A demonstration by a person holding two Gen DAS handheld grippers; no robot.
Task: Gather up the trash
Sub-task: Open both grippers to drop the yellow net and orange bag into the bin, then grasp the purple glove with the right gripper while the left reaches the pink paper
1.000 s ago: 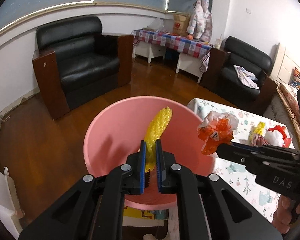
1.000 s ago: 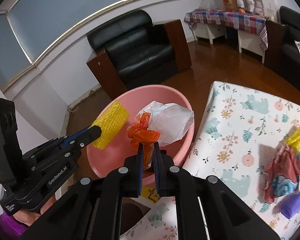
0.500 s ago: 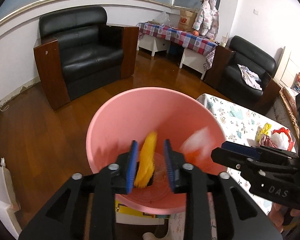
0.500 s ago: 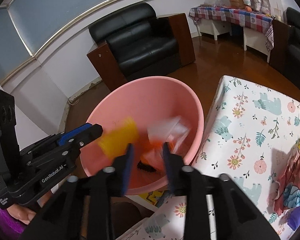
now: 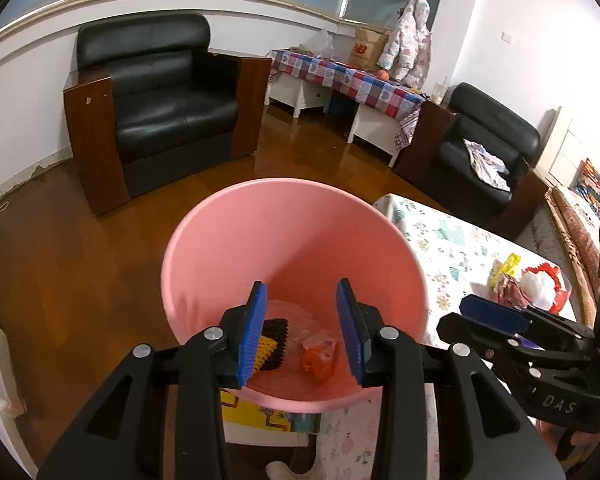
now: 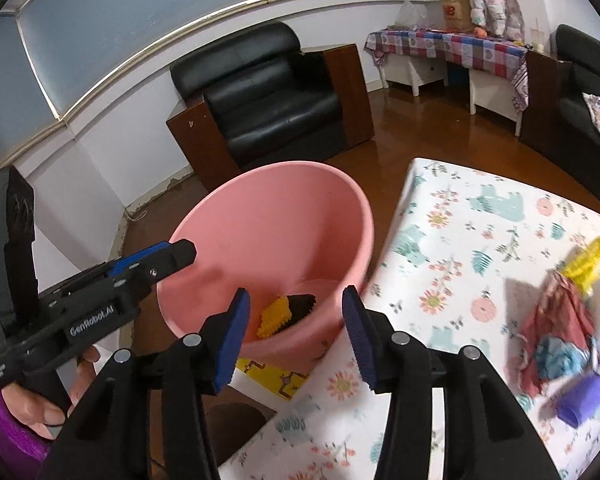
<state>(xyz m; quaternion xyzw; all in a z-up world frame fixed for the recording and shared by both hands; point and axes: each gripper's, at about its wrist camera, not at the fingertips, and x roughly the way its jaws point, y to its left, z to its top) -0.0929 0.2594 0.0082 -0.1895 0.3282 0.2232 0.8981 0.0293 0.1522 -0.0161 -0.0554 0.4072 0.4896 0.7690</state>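
Black armchair by wall; checked-cloth side table beyond

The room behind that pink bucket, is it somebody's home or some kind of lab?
Most likely a home living room: a black leather armchair stands against the wall, a child's padded coat hangs above a checked-cloth side table, and the floor is polished wood.

A home living room: black leather armchairs on a wood floor, a checked-cloth side table at upper right, a child's jacket hanging above.
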